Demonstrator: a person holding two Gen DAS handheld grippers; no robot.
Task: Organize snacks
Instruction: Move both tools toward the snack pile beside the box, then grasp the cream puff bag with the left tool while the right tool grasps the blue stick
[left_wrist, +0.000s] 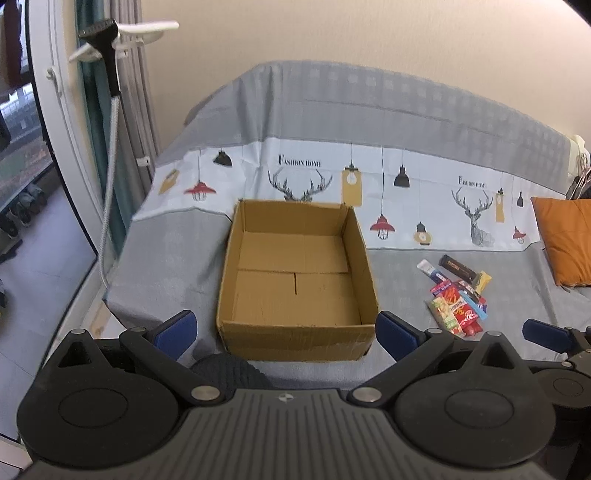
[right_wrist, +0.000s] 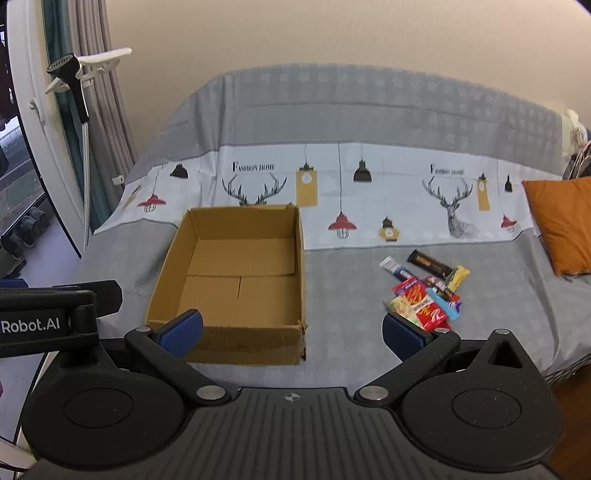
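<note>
An open, empty cardboard box (left_wrist: 295, 280) sits on the grey covered sofa seat; it also shows in the right wrist view (right_wrist: 236, 284). A pile of snack packets (left_wrist: 458, 295) lies to its right, also seen in the right wrist view (right_wrist: 428, 291): a dark bar, a yellow bar, a white tube, red packets. My left gripper (left_wrist: 286, 332) is open and empty, in front of the box's near wall. My right gripper (right_wrist: 293, 332) is open and empty, in front of the gap between box and snacks. Its blue fingertip (left_wrist: 546, 334) shows at the left view's right edge.
An orange cushion (right_wrist: 561, 225) lies at the sofa's right end. The printed grey cover (right_wrist: 369, 177) drapes over the backrest. A garment steamer (left_wrist: 110, 66) on a hose stands left by the curtain and window. Floor lies left of the sofa.
</note>
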